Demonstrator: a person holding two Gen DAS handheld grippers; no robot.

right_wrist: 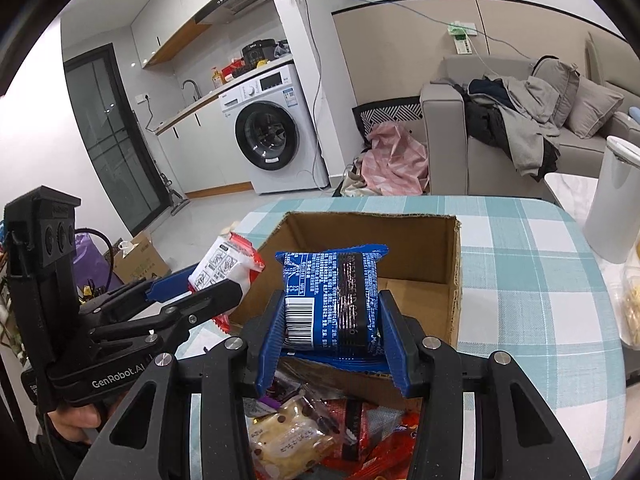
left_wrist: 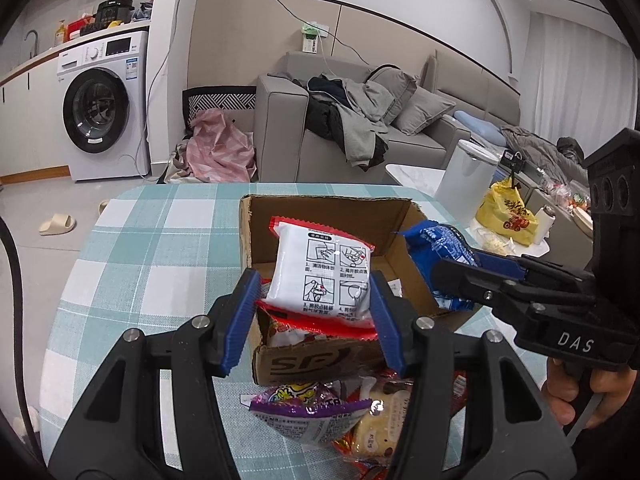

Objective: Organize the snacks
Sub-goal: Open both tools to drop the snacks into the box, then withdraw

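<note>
My left gripper [left_wrist: 314,316] is shut on a white snack packet with red edges [left_wrist: 320,276], held above the near wall of an open cardboard box [left_wrist: 320,216]. My right gripper [right_wrist: 334,336] is shut on a blue snack packet [right_wrist: 332,296], also over the box's [right_wrist: 400,232] near edge. In the left wrist view the right gripper [left_wrist: 448,276] shows at the right with the blue packet [left_wrist: 436,244]. The right wrist view has the left gripper [right_wrist: 200,284] at the left with the white packet [right_wrist: 226,260]. A pile of loose snack packets [left_wrist: 320,412] [right_wrist: 312,432] lies on the table in front of the box.
The box stands on a table with a teal checked cloth [left_wrist: 152,248]. A white bin [left_wrist: 464,184] and a yellow bag [left_wrist: 506,212] are at the right. A grey sofa with clothes [left_wrist: 352,120], a washing machine [left_wrist: 104,108] and a pink bag [left_wrist: 220,148] lie beyond.
</note>
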